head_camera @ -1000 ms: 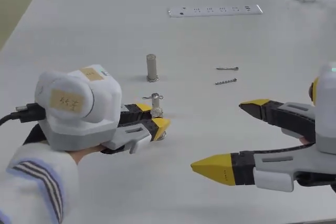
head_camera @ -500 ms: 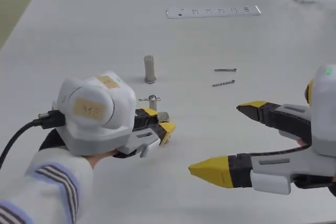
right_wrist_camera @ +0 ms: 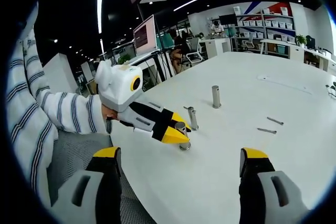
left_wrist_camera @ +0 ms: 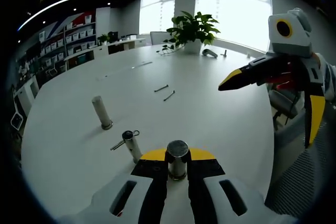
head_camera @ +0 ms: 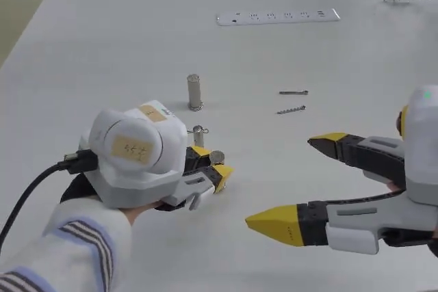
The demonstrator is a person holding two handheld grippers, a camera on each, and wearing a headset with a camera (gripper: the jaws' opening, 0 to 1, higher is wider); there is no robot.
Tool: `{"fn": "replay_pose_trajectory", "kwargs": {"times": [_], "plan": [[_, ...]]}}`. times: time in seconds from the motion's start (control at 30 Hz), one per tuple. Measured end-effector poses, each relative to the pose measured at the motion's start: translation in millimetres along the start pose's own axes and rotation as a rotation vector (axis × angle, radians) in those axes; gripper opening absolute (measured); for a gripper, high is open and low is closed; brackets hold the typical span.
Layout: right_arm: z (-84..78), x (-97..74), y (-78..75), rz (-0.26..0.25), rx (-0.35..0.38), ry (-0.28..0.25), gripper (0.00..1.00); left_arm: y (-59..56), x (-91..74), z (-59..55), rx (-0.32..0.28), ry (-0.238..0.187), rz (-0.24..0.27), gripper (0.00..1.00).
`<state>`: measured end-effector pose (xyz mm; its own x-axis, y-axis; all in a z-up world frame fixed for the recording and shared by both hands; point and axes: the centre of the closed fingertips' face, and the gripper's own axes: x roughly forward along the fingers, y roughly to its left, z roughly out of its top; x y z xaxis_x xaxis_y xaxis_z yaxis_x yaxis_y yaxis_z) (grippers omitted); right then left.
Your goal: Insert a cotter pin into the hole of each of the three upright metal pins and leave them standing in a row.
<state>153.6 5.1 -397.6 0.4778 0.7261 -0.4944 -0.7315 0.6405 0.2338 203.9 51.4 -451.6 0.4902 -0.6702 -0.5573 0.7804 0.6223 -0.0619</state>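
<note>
Closing on a metal pin (left_wrist_camera: 177,157), your left gripper (head_camera: 216,162) has its yellow-tipped jaws drawn in tight against the pin's two sides. In the right gripper view the pin stands upright with its foot down at the desk (head_camera: 123,25). Your hand sits under the white housing, striped sleeve (head_camera: 75,251) trailing toward the near edge, and the jaws point away from you and to the right.

Your right gripper (head_camera: 280,180) is spread wide with nothing between its jaws. It is held level over the desk toward the right edge, well apart from the left one, pointing left.

Just beyond the held pin, toward the far edge, a second pin (head_camera: 198,133) stands with a cotter pin (left_wrist_camera: 122,141) through its head. Farther along the same line a third pin (head_camera: 194,92) stands bare. Two loose cotter pins (head_camera: 293,100) lie flat to the right of that row, and a power strip (head_camera: 277,16) lies near the far edge.

Since a second ago your left hand has slid to the right, carrying the held pin with it; the right gripper has hardly shifted.
</note>
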Motion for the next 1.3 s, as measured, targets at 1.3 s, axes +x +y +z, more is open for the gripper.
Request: {"fn": "replay_pose_trajectory", "kwargs": {"times": [1.3], "plan": [[-2.0, -2.8, -1.9, -0.008, -0.018, 0.015, 0.92, -15.0, -18.8, 9.6, 0.05, -0.085, -0.085, 0.48]]}}
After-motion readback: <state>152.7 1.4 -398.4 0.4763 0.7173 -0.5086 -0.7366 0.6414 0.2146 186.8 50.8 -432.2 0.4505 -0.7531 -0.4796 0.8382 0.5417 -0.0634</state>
